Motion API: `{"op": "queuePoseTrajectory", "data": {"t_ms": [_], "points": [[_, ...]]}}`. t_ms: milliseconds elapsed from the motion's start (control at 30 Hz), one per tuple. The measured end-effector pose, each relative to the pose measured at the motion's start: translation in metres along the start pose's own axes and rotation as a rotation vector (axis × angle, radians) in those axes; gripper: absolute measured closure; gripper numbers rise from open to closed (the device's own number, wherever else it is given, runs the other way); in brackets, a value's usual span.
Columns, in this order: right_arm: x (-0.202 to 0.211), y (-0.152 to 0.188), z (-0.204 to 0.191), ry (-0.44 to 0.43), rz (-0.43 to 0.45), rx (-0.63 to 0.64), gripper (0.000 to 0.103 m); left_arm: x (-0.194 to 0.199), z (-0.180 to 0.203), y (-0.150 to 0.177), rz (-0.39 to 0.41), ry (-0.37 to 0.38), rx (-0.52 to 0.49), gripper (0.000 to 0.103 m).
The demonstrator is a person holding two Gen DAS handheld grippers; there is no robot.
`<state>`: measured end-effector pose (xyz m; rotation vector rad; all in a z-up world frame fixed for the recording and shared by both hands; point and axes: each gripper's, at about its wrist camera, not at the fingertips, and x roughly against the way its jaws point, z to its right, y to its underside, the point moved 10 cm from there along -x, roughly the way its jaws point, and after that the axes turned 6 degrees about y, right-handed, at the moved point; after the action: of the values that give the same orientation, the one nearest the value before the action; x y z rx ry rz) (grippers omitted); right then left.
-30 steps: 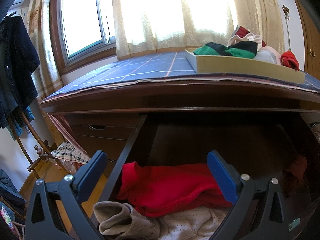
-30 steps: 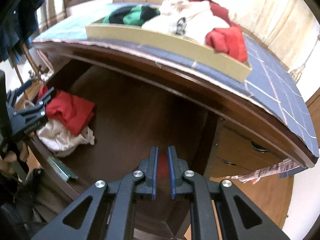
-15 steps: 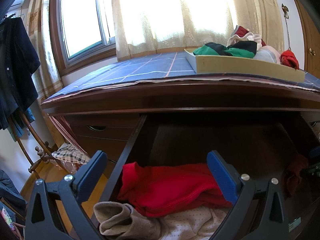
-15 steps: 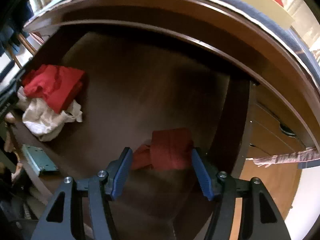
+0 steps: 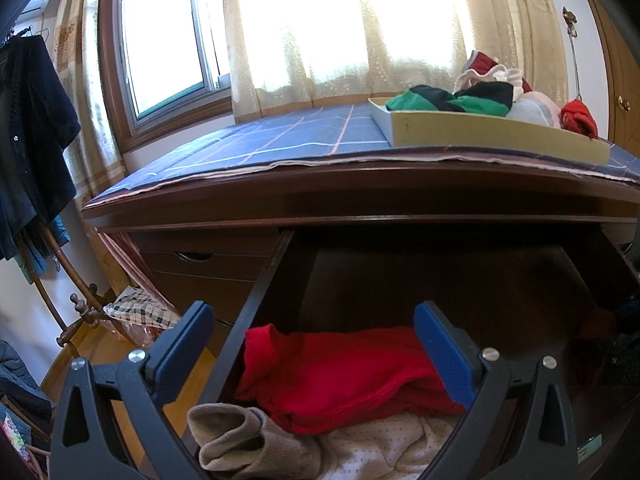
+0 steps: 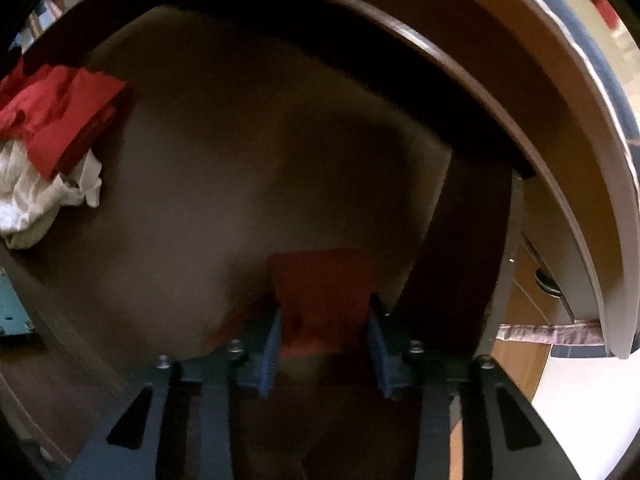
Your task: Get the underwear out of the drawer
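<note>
Two heaps of cloth lie in the open drawer (image 6: 248,152), one at each side. At its left edge a red garment (image 5: 340,372) sits on white cloth (image 5: 384,448) with a beige sock (image 5: 244,436) at the near side; my left gripper (image 5: 316,356) hangs above that heap with its jaws wide apart and nothing between the pads. Going right across the bare drawer floor, the dark red underwear (image 6: 320,300) lies near the right edge, close to the side wall. My right gripper (image 6: 324,344) points steeply down over it, and its jaws have just been closing, with the underwear between the blue pads (image 6: 270,344). Both pads seem to meet the cloth's sides, though blur leaves a firm grip unsure.
</note>
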<state>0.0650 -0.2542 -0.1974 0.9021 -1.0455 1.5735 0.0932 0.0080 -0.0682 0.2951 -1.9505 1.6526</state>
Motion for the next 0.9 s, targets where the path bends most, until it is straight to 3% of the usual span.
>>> {"op": "queuePoseTrajectory", "data": {"t_ms": [600, 900], "points": [[0.097, -0.003, 0.024, -0.004, 0.268, -0.155, 0.069, 0.000, 0.000, 0.000, 0.001, 0.000, -0.002, 0.001], [0.129, -0.036, 0.014, -0.031, 0.359, -0.184, 0.069, 0.000, 0.000, 0.000, 0.001, 0.000, -0.002, 0.001]]}}
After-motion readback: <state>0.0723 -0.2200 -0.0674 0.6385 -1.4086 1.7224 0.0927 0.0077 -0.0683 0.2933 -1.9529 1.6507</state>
